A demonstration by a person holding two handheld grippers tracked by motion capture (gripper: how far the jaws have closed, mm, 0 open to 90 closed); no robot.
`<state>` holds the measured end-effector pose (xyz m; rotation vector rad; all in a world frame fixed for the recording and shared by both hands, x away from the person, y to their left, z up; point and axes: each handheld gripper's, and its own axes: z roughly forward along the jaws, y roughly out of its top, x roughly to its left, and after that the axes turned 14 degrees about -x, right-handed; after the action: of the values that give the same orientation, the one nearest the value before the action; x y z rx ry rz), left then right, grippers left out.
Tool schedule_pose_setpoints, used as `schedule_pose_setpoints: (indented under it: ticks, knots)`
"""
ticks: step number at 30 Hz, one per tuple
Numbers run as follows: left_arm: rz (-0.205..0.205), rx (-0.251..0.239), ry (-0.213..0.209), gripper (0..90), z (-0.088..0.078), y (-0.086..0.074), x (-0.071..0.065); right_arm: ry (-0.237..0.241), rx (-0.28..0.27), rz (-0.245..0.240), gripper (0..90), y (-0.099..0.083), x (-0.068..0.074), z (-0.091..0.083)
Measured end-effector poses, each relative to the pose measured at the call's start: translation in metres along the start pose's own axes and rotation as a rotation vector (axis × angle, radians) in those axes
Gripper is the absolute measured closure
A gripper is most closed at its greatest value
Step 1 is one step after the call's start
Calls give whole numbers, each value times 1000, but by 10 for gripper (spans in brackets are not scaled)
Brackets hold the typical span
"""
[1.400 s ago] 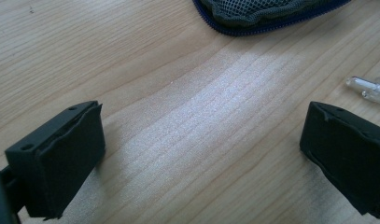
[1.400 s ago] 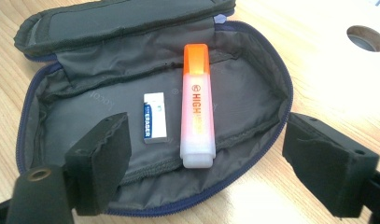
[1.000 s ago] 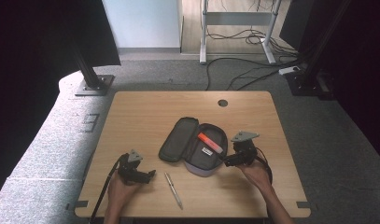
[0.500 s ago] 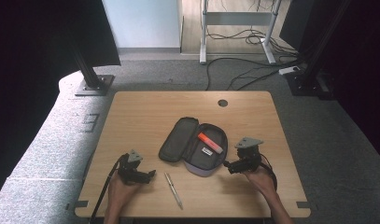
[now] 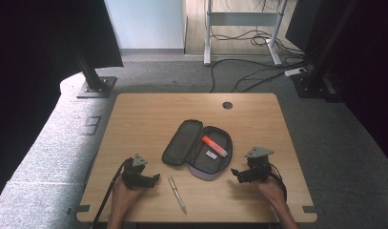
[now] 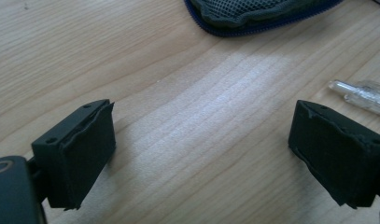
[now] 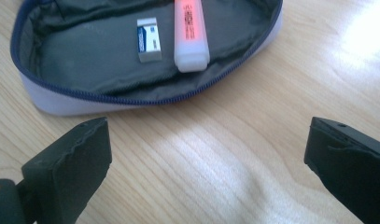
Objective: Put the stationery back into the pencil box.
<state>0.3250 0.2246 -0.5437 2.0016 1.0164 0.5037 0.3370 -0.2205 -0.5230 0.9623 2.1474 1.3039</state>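
A grey zip pencil case (image 5: 182, 140) lies open mid-table, with an orange highlighter (image 5: 214, 145) and a small white eraser (image 5: 211, 154) inside. The right gripper view shows the case (image 7: 85, 56), highlighter (image 7: 190, 30) and eraser (image 7: 148, 39) just ahead. A clear pen (image 5: 177, 194) lies near the front edge; its tip (image 6: 360, 93) shows beside the left jaws. My left gripper (image 5: 156, 179) (image 6: 201, 154) rests left of the pen, open; its jaws have just been closing slightly with nothing between them. My right gripper (image 5: 235, 174) (image 7: 208, 168) sits right of the case, open over bare wood after opening a little.
The wooden table (image 5: 148, 114) has a round cable hole (image 5: 227, 105) at its far edge. Beyond it are grey carpet, desk legs (image 5: 208, 33) and floor cables (image 5: 258, 76). A black stand base (image 5: 96, 86) sits off the far left corner.
My right gripper has drawn back from the case toward the near edge and sunk a little. The left gripper has stayed put.
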Motion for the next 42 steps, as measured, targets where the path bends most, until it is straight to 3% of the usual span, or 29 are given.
schedule_pose_setpoints:
  ticks: [8, 20, 36, 42]
  knots:
    - [-19, -17, -37, 102, -9, 6, -8, -10, 23, 15, 19, -16, -2, -2]
    - [7, -12, -70, 141, -14, 11, -33, -38, 63, 40, 35, -35, -11, 0]
    - [4, -22, -101, 147, -6, 18, -58, -31, 52, 51, 16, -38, -13, 0]
    - [-17, -20, -115, 147, 1, 17, -64, -31, 52, 51, 16, -38, -13, 0]
